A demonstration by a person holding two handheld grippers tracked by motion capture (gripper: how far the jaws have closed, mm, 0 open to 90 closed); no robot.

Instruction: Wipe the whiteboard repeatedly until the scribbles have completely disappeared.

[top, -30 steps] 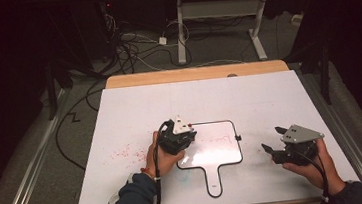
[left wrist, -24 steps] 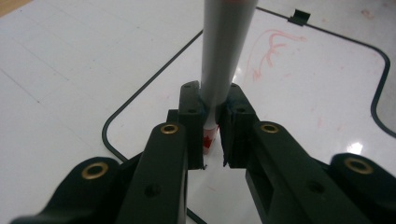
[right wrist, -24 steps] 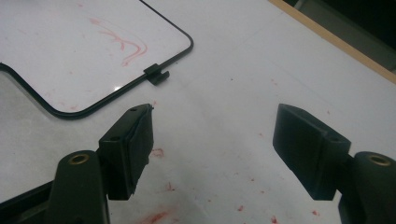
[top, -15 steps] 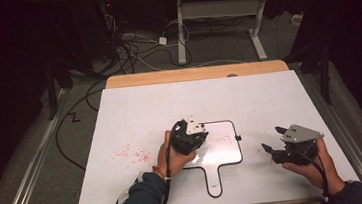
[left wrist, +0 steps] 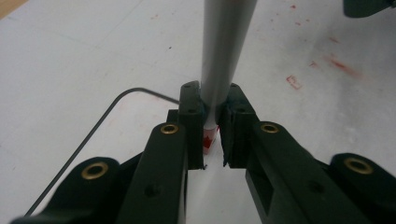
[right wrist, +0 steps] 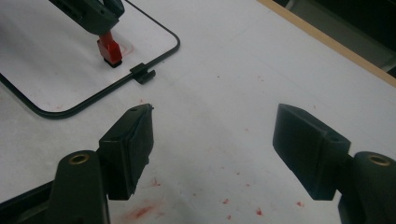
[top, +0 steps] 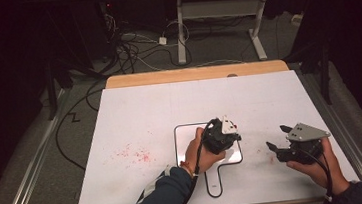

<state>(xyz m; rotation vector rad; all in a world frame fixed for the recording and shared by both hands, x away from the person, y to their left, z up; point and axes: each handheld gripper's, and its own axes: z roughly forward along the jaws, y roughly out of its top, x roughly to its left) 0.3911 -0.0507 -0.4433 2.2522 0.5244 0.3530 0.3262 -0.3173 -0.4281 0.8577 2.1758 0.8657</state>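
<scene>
Since a second ago, my left gripper (top: 227,136) has been travelling rightward across the small paddle-shaped whiteboard with the thin black rim (top: 181,132), from its left edge toward its right half. Its jaws are clamped tight on a grey-barrelled marker with a red end (left wrist: 219,70), which I am holding close to upright so that the red end is pressing down onto the board face; in the right gripper view that red end (right wrist: 109,49) is sitting on the white surface beside a faint red curl, so I judge that I am drawing or writing there. The grip is low on the barrel, which should be keeping the tip steady under pressure.

My right gripper (top: 283,148) is resting out to the right of the board on the large white tabletop (top: 134,106), jaws spread wide with nothing between them, apparently parked clear of the stroke. The board's handle is pointing toward me. Red smudges (top: 133,155) are scattered over the table to the left.
</scene>
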